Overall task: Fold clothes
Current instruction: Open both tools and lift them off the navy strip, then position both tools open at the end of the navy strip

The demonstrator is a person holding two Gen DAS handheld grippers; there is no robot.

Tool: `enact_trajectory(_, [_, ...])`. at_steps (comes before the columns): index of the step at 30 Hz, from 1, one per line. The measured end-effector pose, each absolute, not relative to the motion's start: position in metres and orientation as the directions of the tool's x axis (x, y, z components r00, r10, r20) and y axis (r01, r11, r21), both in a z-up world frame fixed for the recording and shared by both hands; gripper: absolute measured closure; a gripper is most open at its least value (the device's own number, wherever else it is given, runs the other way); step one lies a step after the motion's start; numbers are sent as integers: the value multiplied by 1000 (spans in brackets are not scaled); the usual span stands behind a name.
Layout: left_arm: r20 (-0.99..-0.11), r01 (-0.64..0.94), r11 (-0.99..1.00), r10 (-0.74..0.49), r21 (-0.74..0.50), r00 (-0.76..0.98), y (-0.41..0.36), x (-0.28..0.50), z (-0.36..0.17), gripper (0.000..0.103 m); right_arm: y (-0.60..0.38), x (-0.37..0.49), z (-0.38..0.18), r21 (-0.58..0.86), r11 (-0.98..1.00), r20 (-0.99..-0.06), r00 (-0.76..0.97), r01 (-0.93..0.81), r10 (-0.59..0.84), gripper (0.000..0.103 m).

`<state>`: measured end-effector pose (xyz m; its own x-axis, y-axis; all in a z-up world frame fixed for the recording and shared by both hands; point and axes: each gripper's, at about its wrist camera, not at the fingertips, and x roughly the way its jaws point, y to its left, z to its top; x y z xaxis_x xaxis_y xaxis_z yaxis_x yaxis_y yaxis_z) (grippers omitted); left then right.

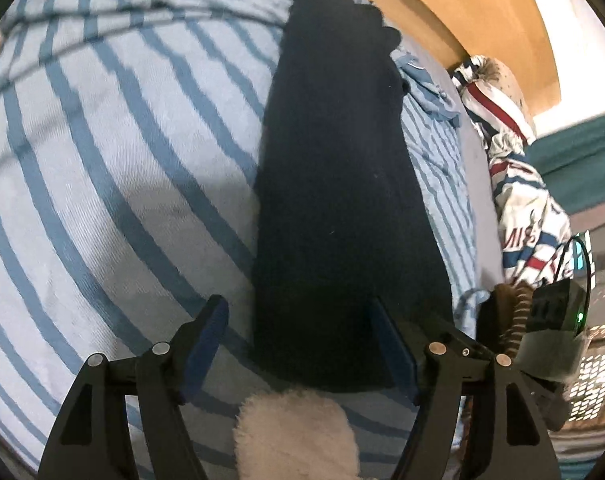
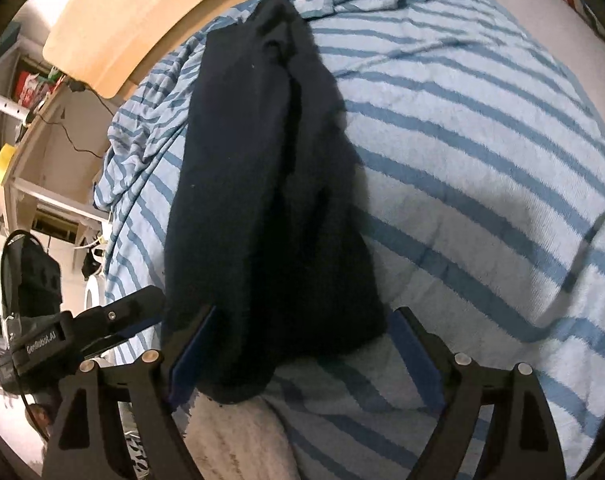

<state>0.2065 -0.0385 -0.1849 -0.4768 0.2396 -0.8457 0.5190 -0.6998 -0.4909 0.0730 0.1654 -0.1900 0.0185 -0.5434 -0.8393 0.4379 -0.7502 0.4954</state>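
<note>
A dark navy garment [image 1: 338, 184] lies folded into a long narrow strip on a blue-and-white striped bedsheet [image 1: 114, 168]. My left gripper [image 1: 300, 344] is open, its blue-padded fingers straddling the strip's near end just above it. In the right wrist view the same garment [image 2: 262, 200] runs away from me, bunched at its far end. My right gripper [image 2: 302, 352] is open around the near end, the cloth between the pads but not pinched. The left gripper's body [image 2: 78, 340] shows at the left of the right wrist view.
A wooden headboard [image 1: 462, 12] borders the bed. A red, white and blue patterned jacket [image 1: 518, 184] lies crumpled at the bed's edge. A white fluffy cloth [image 1: 294, 432] sits under the left gripper. Shelves with clutter [image 2: 30, 92] stand beyond the bed.
</note>
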Motion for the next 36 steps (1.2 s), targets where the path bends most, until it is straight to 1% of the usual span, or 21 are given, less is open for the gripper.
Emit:
enact_trajectory(5, [-851, 477, -751, 211, -456, -481, -29, 202, -178, 29, 169, 73, -193, 512, -755, -833, 22, 410, -553, 13])
enact_trajectory(13, [-853, 432, -800, 179, -416, -491, -13, 199, -169, 29, 160, 77, -179, 435, -766, -861, -29, 472, -507, 13])
enact_trajectory(19, [-858, 428, -809, 170, -403, -485, -11, 198, -169, 29, 153, 80, -175, 417, -759, -868, -28, 501, -495, 13])
enact_trajectory(24, [-855, 436, -783, 223, -443, -468, -13, 199, -178, 29, 153, 81, -178, 420, -763, -871, -19, 492, -492, 12])
enact_trajectory(31, [-812, 480, -677, 325, -558, -485, -30, 211, -195, 29, 150, 84, -174, 394, -765, -879, -33, 510, -475, 12])
enact_trajectory(36, [-795, 495, -637, 360, -592, -488, -36, 214, -202, 29, 150, 83, -181, 429, -758, -872, 6, 491, -489, 11])
